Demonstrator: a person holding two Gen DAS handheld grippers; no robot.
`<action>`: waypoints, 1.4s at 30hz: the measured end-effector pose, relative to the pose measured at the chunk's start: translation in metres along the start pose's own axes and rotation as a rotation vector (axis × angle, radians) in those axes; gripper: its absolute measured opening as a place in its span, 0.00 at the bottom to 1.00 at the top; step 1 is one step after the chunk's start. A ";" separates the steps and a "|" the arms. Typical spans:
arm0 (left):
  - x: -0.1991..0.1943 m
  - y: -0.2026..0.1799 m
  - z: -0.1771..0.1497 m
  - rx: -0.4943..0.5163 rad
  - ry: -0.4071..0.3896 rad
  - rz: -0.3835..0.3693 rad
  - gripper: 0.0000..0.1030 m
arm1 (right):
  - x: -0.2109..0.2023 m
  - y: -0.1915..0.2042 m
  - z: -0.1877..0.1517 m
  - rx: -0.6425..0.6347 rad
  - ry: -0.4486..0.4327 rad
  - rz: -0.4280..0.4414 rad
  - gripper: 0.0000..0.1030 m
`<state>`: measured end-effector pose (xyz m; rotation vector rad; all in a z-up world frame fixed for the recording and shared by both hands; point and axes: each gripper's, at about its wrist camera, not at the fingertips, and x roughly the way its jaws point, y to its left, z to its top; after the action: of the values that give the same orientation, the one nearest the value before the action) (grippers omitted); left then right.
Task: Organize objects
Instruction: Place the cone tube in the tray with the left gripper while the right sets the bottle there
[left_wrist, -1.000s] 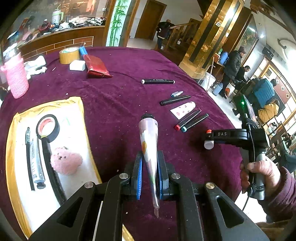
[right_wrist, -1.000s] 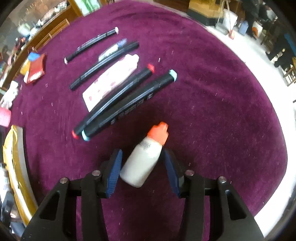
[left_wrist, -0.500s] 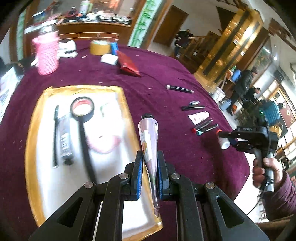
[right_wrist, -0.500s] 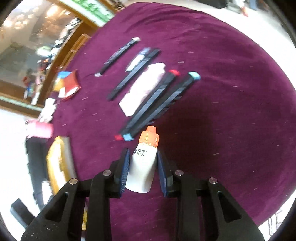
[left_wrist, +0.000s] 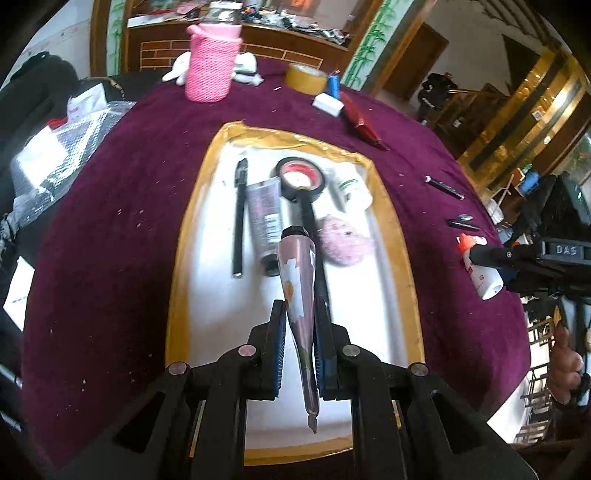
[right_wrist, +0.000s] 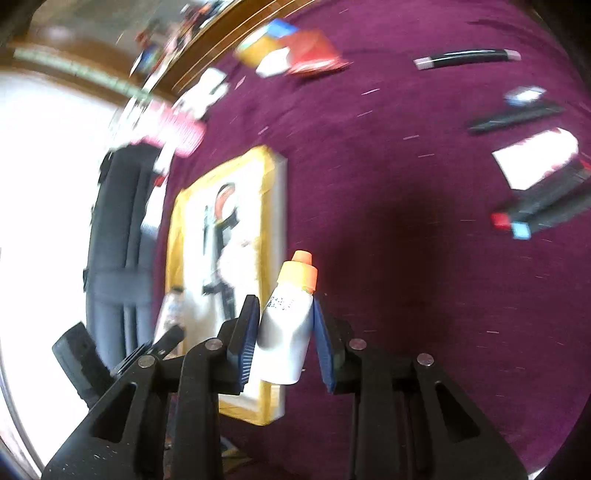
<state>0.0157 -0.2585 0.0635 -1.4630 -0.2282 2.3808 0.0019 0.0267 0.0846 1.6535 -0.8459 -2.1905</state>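
My left gripper (left_wrist: 299, 332) is shut on a pink flowered tube (left_wrist: 297, 266) with a black cap, which hangs over the gold-rimmed white tray (left_wrist: 391, 236). In the tray lie a black pen (left_wrist: 239, 218), a grey tube (left_wrist: 264, 214), a black tape roll (left_wrist: 301, 179), a white bottle (left_wrist: 351, 186) and a pink fluffy ball (left_wrist: 343, 242). My right gripper (right_wrist: 284, 332) is shut on a white bottle with an orange cap (right_wrist: 290, 314), held above the purple cloth just right of the tray (right_wrist: 275, 192). The left wrist view shows this bottle (left_wrist: 480, 273) at the right.
A pink knitted cup (left_wrist: 212, 59), a brown tape roll (left_wrist: 306, 77), a white eraser (left_wrist: 328, 104) and a red packet (left_wrist: 360, 118) stand at the table's far side. Markers (right_wrist: 546, 210) and a white tube (right_wrist: 535, 158) lie right of the tray. A silver bag (left_wrist: 62, 147) sits left.
My left gripper carried the flowered tube from over the cloth to over the tray. My right gripper closed on the orange-capped bottle, lifted it and swung left to the tray's edge.
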 end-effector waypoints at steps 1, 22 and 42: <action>0.001 0.002 -0.001 -0.002 0.007 0.006 0.10 | 0.008 0.009 0.002 -0.020 0.018 0.006 0.26; 0.040 0.018 0.000 -0.008 0.096 0.116 0.10 | 0.117 0.090 -0.014 -0.360 0.113 -0.262 0.26; 0.013 0.012 0.012 -0.006 -0.022 0.244 0.40 | 0.132 0.093 -0.012 -0.404 0.109 -0.328 0.26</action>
<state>-0.0030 -0.2648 0.0546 -1.5466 -0.0641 2.5892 -0.0397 -0.1212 0.0340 1.7701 -0.0895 -2.2530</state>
